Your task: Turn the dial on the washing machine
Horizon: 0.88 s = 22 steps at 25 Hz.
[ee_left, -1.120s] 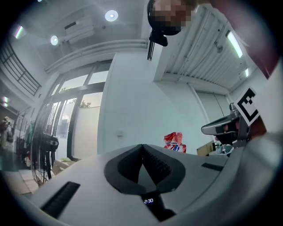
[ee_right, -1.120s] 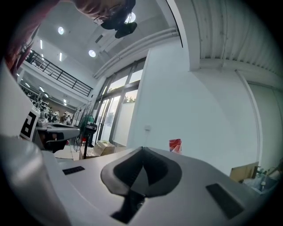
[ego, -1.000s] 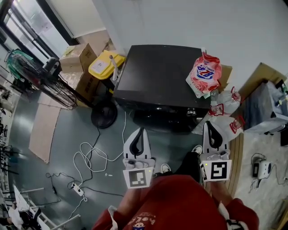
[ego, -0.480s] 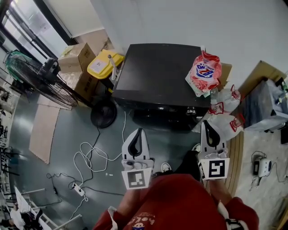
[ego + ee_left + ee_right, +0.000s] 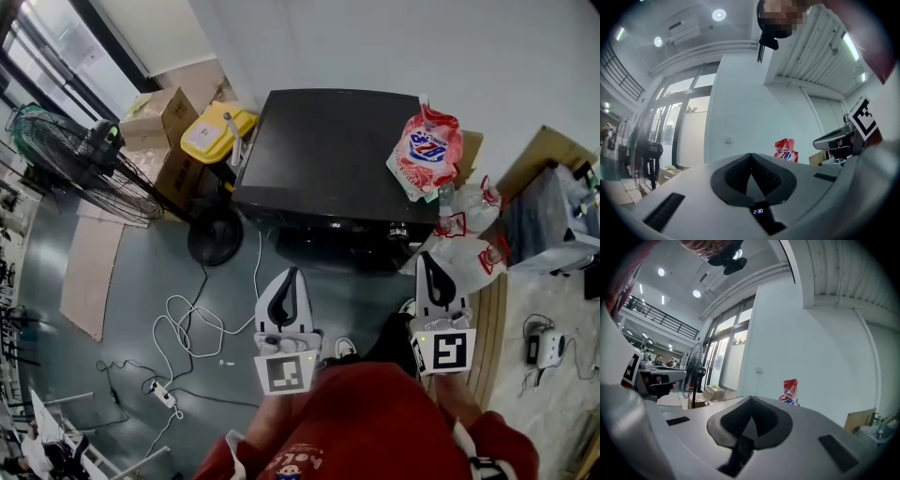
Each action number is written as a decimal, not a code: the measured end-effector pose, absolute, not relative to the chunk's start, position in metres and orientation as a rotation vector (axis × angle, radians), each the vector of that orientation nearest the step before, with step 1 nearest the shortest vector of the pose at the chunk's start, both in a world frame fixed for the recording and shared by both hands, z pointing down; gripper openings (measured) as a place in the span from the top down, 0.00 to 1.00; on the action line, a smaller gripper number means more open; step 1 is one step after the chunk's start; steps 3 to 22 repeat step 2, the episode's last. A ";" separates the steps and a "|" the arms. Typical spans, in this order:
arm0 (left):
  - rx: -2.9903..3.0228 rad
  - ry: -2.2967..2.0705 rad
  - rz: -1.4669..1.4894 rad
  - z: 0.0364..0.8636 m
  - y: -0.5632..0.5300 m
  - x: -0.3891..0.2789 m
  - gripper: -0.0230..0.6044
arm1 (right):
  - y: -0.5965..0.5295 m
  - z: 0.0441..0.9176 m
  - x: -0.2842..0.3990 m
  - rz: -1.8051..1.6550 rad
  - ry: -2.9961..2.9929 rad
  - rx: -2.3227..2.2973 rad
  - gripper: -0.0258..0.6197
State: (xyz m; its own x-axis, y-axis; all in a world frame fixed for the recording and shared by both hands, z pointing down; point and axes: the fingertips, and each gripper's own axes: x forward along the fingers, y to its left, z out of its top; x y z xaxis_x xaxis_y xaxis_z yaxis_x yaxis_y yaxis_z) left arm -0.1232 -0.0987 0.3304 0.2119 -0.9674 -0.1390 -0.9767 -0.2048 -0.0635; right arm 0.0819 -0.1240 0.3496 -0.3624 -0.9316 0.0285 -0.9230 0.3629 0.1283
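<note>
Left hand-held gripper (image 5: 292, 276), right hand-held gripper (image 5: 427, 262) both hovering pinched shut, empty, short of washing machine (image 5: 333, 155). I'm fearing closed jaws jabbing dial, slipping off.

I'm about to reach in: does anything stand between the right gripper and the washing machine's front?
Nothing visible does. The right gripper faces the washing machine across open space; plastic bags lie off to the right.
</note>
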 end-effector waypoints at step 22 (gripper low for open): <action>-2.336 1.884 0.099 0.331 -0.100 -0.123 0.95 | -0.125 0.351 0.082 -0.140 -2.509 1.716 0.95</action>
